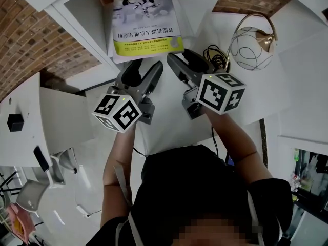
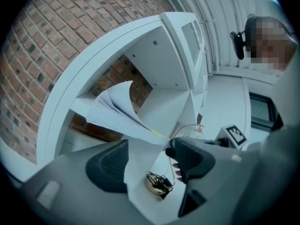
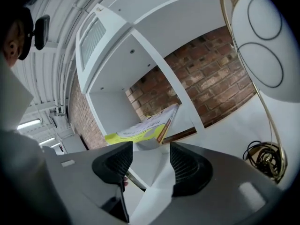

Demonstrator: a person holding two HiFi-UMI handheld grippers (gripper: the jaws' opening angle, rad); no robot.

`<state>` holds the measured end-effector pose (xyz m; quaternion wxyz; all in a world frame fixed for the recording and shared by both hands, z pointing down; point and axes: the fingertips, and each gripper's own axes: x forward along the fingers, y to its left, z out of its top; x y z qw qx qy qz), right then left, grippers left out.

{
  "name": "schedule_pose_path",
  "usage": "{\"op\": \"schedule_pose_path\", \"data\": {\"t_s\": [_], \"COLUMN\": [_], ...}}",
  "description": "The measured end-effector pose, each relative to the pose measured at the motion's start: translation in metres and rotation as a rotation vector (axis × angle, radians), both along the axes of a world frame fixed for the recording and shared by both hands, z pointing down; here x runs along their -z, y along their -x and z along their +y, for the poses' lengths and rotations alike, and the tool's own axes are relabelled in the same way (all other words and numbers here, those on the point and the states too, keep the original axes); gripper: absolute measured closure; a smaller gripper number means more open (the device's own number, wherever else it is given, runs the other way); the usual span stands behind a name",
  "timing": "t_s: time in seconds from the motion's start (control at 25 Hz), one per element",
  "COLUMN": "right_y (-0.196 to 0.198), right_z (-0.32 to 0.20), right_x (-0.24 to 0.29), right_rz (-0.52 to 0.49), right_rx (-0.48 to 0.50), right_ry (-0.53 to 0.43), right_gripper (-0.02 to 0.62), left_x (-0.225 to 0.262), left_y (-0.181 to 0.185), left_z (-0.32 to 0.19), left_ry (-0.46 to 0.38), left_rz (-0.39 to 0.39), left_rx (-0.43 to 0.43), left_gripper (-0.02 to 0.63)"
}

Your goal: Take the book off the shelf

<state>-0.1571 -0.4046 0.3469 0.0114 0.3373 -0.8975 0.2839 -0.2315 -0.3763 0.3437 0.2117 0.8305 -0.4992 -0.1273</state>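
Note:
The book (image 1: 147,24), with a white and yellow cover, lies flat on a board of the white shelf (image 1: 87,14), its near edge facing me. Both grippers hang just in front of it, side by side. My left gripper (image 1: 143,72) is open below the book's left half, and my right gripper (image 1: 185,61) is open below its right corner. In the left gripper view the book (image 2: 117,111) shows fanned pages above the open left gripper (image 2: 147,162). In the right gripper view the book (image 3: 140,130) lies beyond the open right gripper (image 3: 151,165). Neither gripper's pads press on anything.
A white globe ornament in a gold ring (image 1: 251,46) and a coil of dark cable (image 1: 215,55) sit on the white surface right of the book. The shelf's upright divider (image 3: 173,83) stands between book and globe. A brick wall (image 1: 31,40) backs the shelf.

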Motion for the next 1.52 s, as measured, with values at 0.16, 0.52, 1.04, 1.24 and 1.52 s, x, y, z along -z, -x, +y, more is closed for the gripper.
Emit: {"op": "schedule_pose_path", "data": {"t_s": [0.16,0.52,1.04,1.24,1.52], "right_y": [0.009,0.019,0.023,0.020,0.015], "right_z": [-0.003,-0.013,-0.021,-0.018,-0.018], "right_x": [0.004,0.008,0.006,0.020,0.022], "right_rz": [-0.062,-0.164,-0.234,-0.138,-0.080], "right_rx": [0.016,0.006,-0.031,-0.040,-0.028], "right_ry": [0.039,0.137,0.217,0.066,0.019], "right_gripper": [0.364,0.360,0.422,0.463,0.486], "left_x": [0.002,0.007,0.006,0.008,0.005], "left_y": [0.001,0.007,0.008,0.007,0.013], "left_z": [-0.006,-0.016,-0.021,-0.017,-0.010], "left_ry": [0.008,0.013,0.032,0.030,0.037], "left_rz": [0.079,0.147,0.082,0.059,0.020], "left_rx": [-0.013,0.006,-0.003,0.005,0.018], "left_gripper": [0.273,0.270,0.382,0.379,0.370]}}
